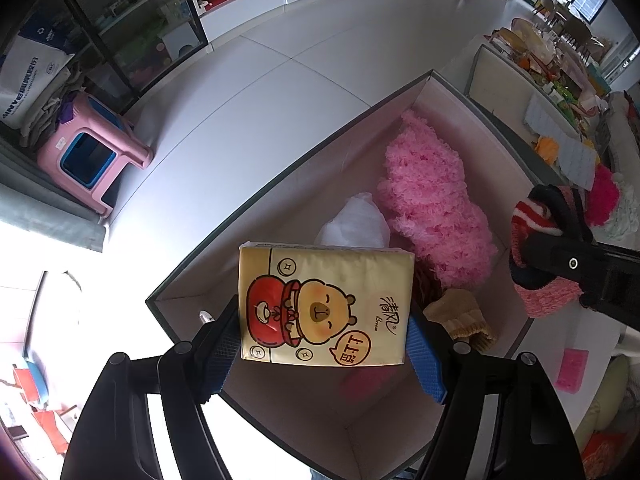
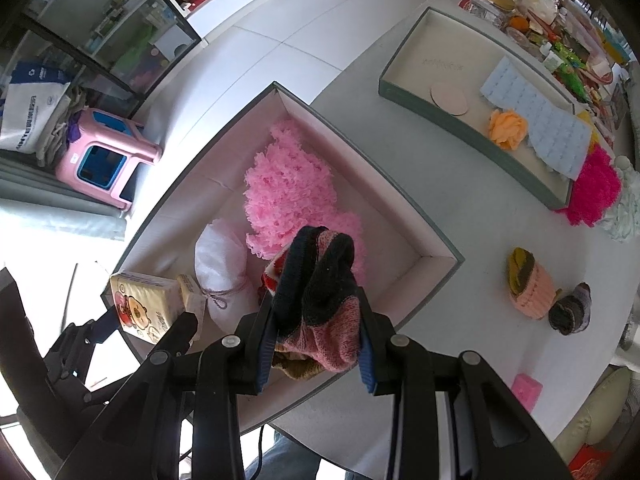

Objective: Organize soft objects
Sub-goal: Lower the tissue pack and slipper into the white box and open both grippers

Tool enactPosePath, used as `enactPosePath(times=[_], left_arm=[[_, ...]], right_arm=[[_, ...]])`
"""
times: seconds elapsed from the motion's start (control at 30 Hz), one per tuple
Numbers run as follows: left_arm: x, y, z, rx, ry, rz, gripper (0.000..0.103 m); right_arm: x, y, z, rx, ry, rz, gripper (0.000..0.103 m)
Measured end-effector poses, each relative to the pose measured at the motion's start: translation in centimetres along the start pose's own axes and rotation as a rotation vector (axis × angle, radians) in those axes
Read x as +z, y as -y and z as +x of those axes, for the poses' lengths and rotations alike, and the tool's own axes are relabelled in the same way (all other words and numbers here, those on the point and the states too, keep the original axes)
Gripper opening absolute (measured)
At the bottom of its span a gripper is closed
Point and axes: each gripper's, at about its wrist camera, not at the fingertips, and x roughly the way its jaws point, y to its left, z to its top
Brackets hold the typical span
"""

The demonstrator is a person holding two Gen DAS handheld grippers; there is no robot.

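Left wrist: left fingers [image 1: 228, 344] pinch a "Breeze"-labelled tissue pack [image 1: 326, 304]; right fingers [image 2: 266, 344] pinch a sock [image 2: 320, 300].

Right tongs [image 2: 318, 346] clamping knitted sock [image 2: 320, 300] above open box [image 2: 416, 216], pink fluffy cloth [image 2: 288, 188] inside

"清风" + "Breeze" on tissue pack [image 1: 326, 306]
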Motion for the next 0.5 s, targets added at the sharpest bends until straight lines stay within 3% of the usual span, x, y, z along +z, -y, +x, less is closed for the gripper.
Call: enactPosePath(times=[0.5], left_arm=[[0.2,0.4,0.6,0.004,-0.017,0.006,0.076]], right_arm=[[0.8,-0.5,1.1,-0.038,-0.010,-0.043,0.038]])
